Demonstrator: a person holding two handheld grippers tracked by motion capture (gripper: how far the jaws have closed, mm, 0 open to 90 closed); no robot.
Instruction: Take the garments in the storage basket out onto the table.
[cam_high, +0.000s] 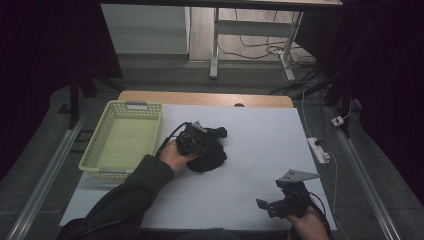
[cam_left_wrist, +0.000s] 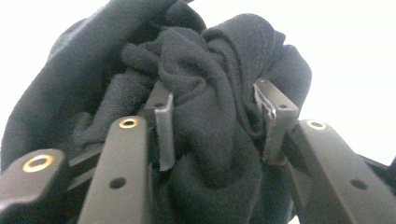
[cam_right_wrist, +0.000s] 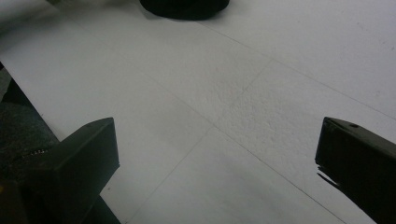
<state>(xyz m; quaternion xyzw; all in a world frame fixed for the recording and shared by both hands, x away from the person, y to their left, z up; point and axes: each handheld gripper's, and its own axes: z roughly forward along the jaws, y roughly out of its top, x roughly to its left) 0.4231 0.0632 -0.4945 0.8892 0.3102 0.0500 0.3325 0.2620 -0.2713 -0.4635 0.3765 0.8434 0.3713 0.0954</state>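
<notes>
A crumpled black cloth (cam_high: 214, 154) lies on the white table top (cam_high: 260, 145), just right of the basket. My left gripper (cam_high: 202, 141) is over it, held by a hand in a dark sleeve. In the left gripper view the cloth (cam_left_wrist: 210, 154) bulges between the two pads (cam_left_wrist: 164, 133), and the left gripper (cam_left_wrist: 217, 102) is shut on a thick fold of it. My right gripper (cam_high: 267, 206) rests low near the table's front right corner. Its jaws stand wide apart over bare table (cam_right_wrist: 217, 140), with the cloth (cam_right_wrist: 184, 7) far ahead.
A pale yellow-green plastic basket (cam_high: 135, 106) stands at the table's left side with nothing visible inside. A white power strip (cam_high: 319, 150) lies on the floor to the right. Desk legs and cables stand beyond the far edge.
</notes>
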